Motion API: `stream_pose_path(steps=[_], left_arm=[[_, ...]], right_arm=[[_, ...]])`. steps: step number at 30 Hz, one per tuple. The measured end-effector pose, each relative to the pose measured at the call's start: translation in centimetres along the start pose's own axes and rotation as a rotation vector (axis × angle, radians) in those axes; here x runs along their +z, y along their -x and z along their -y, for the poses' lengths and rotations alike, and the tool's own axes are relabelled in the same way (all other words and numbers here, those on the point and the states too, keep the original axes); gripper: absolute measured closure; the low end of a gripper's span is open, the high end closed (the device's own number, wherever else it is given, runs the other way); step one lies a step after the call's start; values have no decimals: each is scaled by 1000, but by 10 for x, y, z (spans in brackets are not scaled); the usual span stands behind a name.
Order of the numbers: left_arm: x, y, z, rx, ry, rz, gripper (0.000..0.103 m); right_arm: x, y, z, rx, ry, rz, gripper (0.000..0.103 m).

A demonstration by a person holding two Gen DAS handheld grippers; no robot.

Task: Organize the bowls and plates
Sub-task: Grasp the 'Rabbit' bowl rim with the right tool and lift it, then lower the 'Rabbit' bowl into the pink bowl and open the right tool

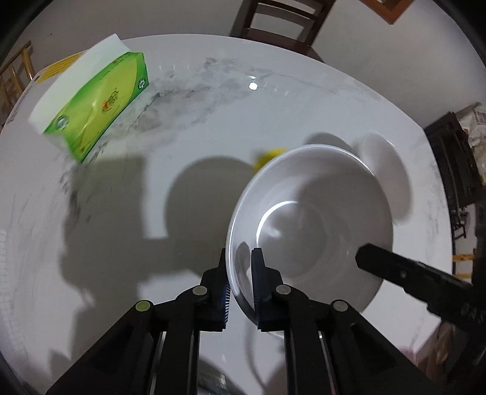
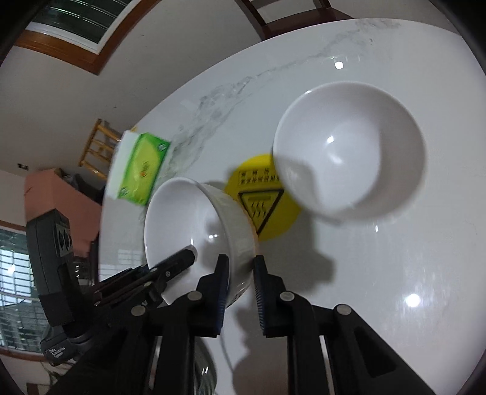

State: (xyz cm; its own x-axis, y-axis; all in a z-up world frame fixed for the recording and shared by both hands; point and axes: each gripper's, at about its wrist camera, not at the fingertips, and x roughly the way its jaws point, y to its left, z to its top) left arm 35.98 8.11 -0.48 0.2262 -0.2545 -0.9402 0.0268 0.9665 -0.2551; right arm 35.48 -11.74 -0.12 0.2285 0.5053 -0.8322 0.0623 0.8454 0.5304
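Both grippers hold one white bowl above the white marble table. My left gripper is shut on its near-left rim, one finger inside and one outside. My right gripper is shut on the opposite rim of the same bowl, which tilts in that view. A right finger shows inside the bowl in the left wrist view; the left gripper's fingers show in the right wrist view. A second white bowl sits on the table beyond, right of the held one.
A green tissue box lies at the table's far left, also in the right wrist view. A round yellow warning sticker lies between the bowls. A wooden chair stands behind the table. A dark cabinet stands at right.
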Motion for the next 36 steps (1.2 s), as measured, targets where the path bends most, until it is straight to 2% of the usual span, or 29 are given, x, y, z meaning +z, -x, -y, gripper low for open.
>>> stream_pose_path(steps=[8,12,17,23,28,36], left_arm=[[-79,86,49,-60,-79,59,87],[-111,103,75,-94,-114,51,86],[-142,93,102,-108,-156,-11,85],[-168,72,122,-76,-184,-57,87],[-174,58,128,-28,-197,-74,87],[-164,43,119,-11,-180,-87,87]], right_arm=[[-78,90,-5,28,91,15,86],[-115,118,4,10,103,20,86],[-150,132,31,-10,77,10,86],[-162,125,50,-33,51,1,86],[-163,111,64,-47,29,-11,86],[-161,97,68,-54,27,-26,86]])
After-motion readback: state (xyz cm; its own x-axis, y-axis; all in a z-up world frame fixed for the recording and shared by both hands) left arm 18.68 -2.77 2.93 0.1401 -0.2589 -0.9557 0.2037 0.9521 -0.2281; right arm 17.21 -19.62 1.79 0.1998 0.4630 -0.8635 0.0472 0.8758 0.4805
